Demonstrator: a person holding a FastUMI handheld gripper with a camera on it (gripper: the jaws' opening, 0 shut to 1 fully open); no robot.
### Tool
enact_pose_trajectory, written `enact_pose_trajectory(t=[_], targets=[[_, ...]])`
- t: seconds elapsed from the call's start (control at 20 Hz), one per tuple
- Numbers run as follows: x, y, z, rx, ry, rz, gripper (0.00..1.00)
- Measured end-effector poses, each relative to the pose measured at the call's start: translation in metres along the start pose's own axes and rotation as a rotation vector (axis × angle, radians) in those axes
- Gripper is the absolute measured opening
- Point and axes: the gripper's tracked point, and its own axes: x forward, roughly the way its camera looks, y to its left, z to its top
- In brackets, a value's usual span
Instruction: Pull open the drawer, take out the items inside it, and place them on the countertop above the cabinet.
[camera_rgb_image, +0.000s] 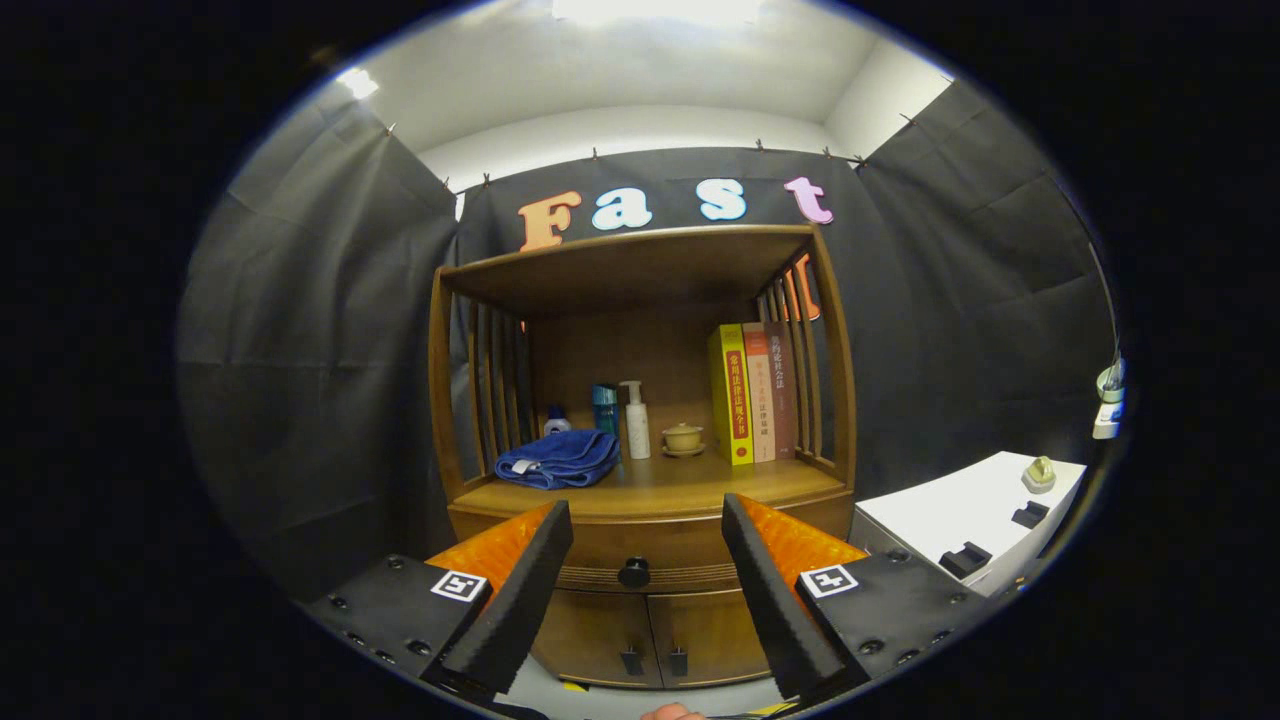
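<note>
A wooden cabinet (640, 470) stands ahead against the wall. Its drawer (690, 555) is closed, with a dark round knob (633, 572) at the middle of its front. My gripper (648, 515) is open and holds nothing. The knob shows in the gap between the fingers, some way beyond their tips. The countertop (660, 490) above the drawer carries a folded blue towel (557, 460), a white pump bottle (636, 420), a blue bottle (604, 408), a small lidded cup on a saucer (684, 438) and three upright books (755, 392). What lies inside the drawer is hidden.
Below the drawer are two cupboard doors (650, 635) with small dark handles. A white table (975, 520) with small dark blocks and a small pale object stands right of the cabinet. A shelf top (630, 260) roofs the countertop, with slatted sides.
</note>
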Motion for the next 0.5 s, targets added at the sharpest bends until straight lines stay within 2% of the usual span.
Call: enact_pose_trajectory(t=[0.25, 0.5], targets=[[0.053, 0.025, -0.037, -0.065, -0.014, -0.003, 0.98], [0.096, 0.029, -0.083, -0.118, -0.037, -0.039, 0.98]])
